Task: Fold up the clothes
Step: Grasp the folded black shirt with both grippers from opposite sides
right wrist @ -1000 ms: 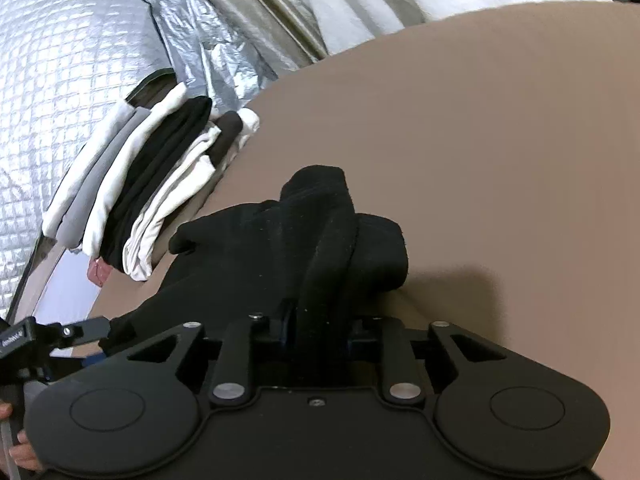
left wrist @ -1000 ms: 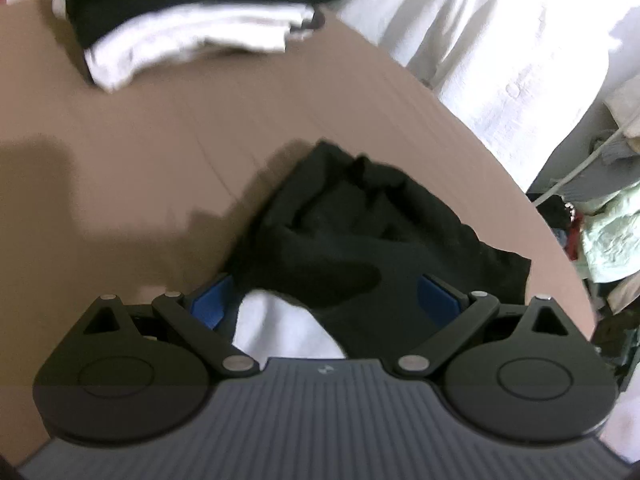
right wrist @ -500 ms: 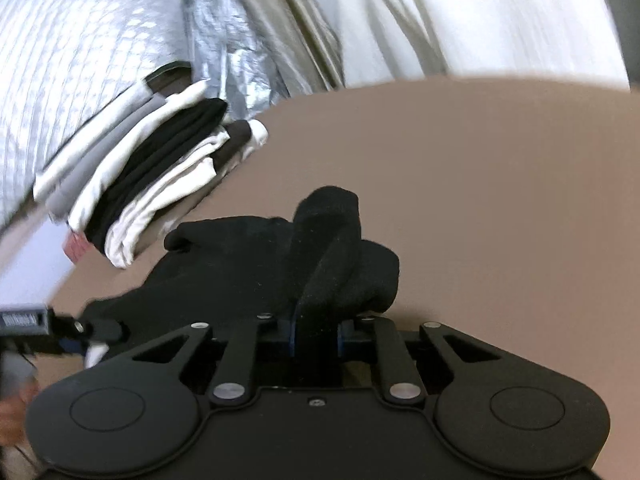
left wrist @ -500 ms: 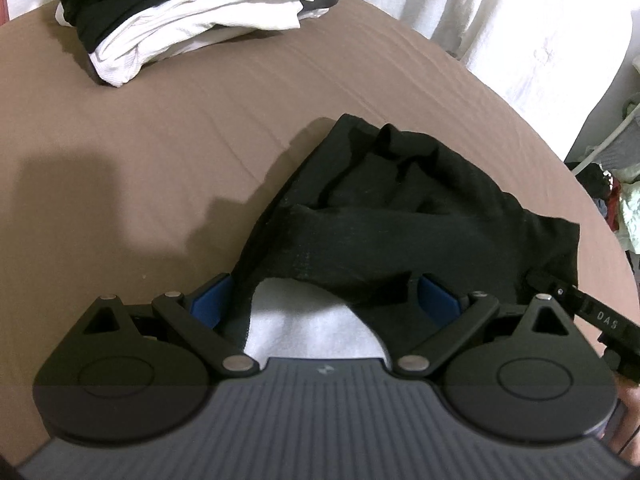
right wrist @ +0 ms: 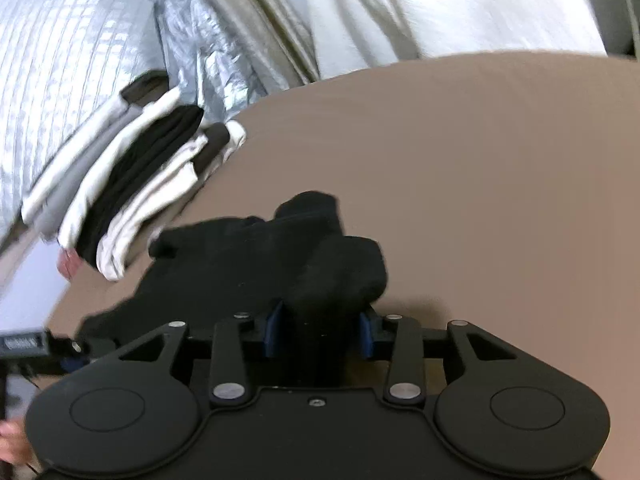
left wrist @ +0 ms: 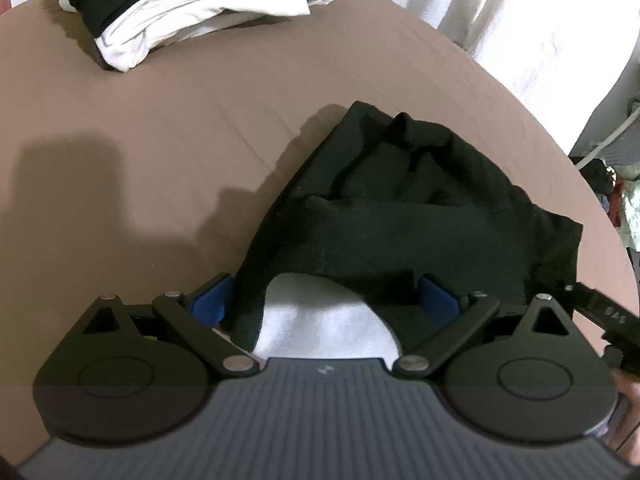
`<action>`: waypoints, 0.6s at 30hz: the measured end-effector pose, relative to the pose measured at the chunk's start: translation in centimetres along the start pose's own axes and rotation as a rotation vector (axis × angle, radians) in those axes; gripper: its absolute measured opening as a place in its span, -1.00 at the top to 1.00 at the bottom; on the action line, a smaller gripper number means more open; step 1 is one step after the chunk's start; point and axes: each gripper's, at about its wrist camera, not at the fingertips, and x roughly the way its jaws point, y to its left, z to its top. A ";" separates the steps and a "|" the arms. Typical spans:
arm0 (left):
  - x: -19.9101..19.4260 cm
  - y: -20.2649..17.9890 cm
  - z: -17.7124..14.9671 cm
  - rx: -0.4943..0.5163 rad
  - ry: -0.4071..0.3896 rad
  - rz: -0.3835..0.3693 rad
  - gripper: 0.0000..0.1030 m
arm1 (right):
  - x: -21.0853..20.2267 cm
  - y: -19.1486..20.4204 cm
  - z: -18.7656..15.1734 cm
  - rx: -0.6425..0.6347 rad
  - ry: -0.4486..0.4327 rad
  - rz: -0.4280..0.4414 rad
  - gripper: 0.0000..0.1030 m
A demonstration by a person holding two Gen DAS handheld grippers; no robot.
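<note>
Your left gripper (left wrist: 324, 296) sits low with jaws spread wide over the black garment (left wrist: 420, 208), gripping nothing. Your right gripper (right wrist: 320, 326), aimed across the brown table (right wrist: 480, 160), seems partly open around a bunched fold, though blur hides real contact.

Setting: home, likely bedroom. Evidence: bed with brown sheet (left wrist: 208, 128); folded clothes stack (left wrist: 192, 4) on it; white curtain (right wrist: 420, 8); quilted foil sheet (right wrist: 72, 40); laundry pile (left wrist: 626, 200) at bedside.

We are seeing a black garment (left wrist: 404, 216) lying crumpled at the centre of the left wrist frame, its neck opening gaping toward the bottom edge. A stack of folded clothes (left wrist: 200, 12), white and black layers alternating, is sitting in the upper left.
</note>
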 end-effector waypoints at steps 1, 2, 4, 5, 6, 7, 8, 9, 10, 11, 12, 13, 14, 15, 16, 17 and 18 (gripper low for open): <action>-0.2 0.2 0.0 -0.014 -0.004 -0.008 -0.91 | -0.2 -0.5 0.1 0.032 0.000 0.016 0.15; -0.4 0.4 0.0 -0.031 -0.011 -0.016 -0.91 | -0.3 -0.8 0.1 0.063 -0.001 0.026 0.12; -1.2 1.3 0.2 -0.074 -0.033 -0.035 -0.91 | -0.5 -1.6 0.1 0.125 -0.008 0.050 0.09; -1.6 1.8 0.3 -0.095 -0.044 -0.043 -0.91 | -0.6 -2.0 0.1 0.154 -0.012 0.062 0.05; -1.6 2.2 0.4 -0.115 -0.038 -0.057 -0.91 | -0.7 -2.2 0.0 0.178 -0.015 0.069 -0.04; -1.5 2.7 0.4 -0.135 -0.029 -0.073 -0.91 | -0.8 -2.4 0.0 0.199 -0.022 0.079 -0.07; -1.5 3.2 0.5 -0.156 -0.020 -0.089 -0.91 | -0.9 -2.7 -0.1 0.222 -0.028 0.090 -0.13; -1.4 3.7 0.5 -0.176 -0.011 -0.104 -0.91 | -1.1 -2.9 -0.2 0.246 -0.031 0.105 -0.23; -1.4 4.1 0.5 -0.196 -0.002 -0.120 -0.91 | -1.0 -3.1 -0.3 0.267 -0.030 0.118 -0.29; -1.4 4.6 0.6 -0.216 0.007 -0.135 -0.93 | -0.9 -3.2 -0.3 0.286 -0.026 0.134 -0.36; -0.6 4.9 0.5 -0.227 0.048 -0.159 -0.94 | -0.6 -3.3 -0.3 0.300 -0.014 0.148 -0.38; 0.1 5.0 0.5 -0.233 0.072 -0.165 -0.94 | -0.2 -3.3 -0.5 0.309 0.010 0.157 -0.39; 0.8 5.1 0.4 -0.239 0.093 -0.169 -0.94 | 0.4 -3.2 -0.7 0.313 0.043 0.160 -0.40; 1.5 5.2 0.4 -0.246 0.114 -0.173 -1.00 | 1.2 -3.0 -1.0 0.307 0.071 0.164 -0.41; 1.9 4.9 0.4 -0.236 0.110 -0.179 -1.00 | 1.8 -2.5 -1.2 0.284 0.077 0.169 -0.41; 2.1 4.5 0.5 -0.218 0.096 -0.182 -1.00 | 2.4 -2.1 -1.4 0.260 0.084 0.174 -0.41; 2.2 3.8 0.7 -0.181 0.075 -0.189 -0.79 | 3.0 -1.6 -1.6 0.232 0.084 0.178 -0.29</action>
